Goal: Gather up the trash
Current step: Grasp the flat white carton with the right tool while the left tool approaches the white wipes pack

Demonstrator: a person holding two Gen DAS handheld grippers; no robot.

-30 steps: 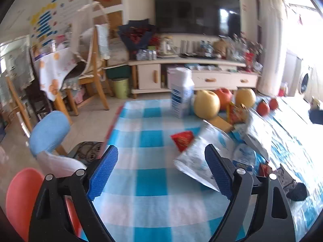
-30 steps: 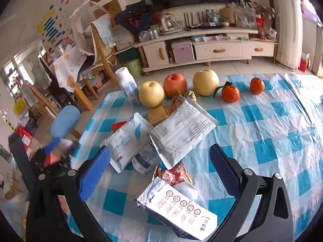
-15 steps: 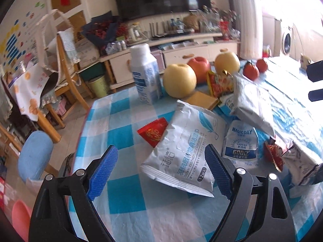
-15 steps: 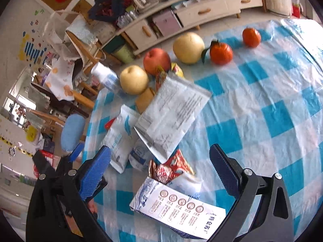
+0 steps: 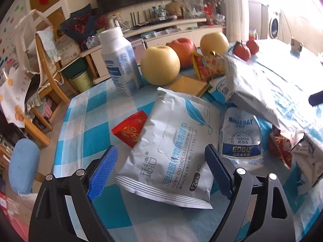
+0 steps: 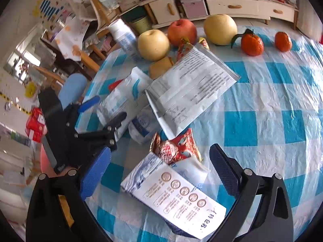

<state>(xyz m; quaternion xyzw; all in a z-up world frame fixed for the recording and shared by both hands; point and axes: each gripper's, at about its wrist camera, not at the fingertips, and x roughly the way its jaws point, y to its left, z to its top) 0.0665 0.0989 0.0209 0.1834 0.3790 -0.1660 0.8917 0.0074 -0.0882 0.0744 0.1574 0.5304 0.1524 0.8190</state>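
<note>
My left gripper (image 5: pixel 161 161) is open, its blue pads either side of a silver wet-wipe pouch (image 5: pixel 171 147) lying on the blue-checked tablecloth (image 5: pixel 97 125). A red packet (image 5: pixel 130 129) lies left of the pouch, a small white MAGICDAY bag (image 5: pixel 240 139) to its right. My right gripper (image 6: pixel 159 169) is open over a white and blue carton wrapper (image 6: pixel 175 191) and a crumpled red wrapper (image 6: pixel 175 147). A large grey pouch (image 6: pixel 189 88) lies beyond. The left gripper (image 6: pixel 101 109) shows at the left in the right wrist view.
A white bottle (image 5: pixel 119 60), two yellow pears (image 6: pixel 153 44), a red apple (image 6: pixel 181 31) and two oranges (image 6: pixel 252 44) stand along the table's far edge. A tan box (image 5: pixel 187 85) and a red snack bag (image 5: pixel 208 66) lie by the fruit. Chairs (image 5: pixel 24 161) stand left of the table.
My left gripper has moved forward and down over the table to the silver pouch. My right gripper has tilted down and come closer to the carton wrapper. Both stay open.
</note>
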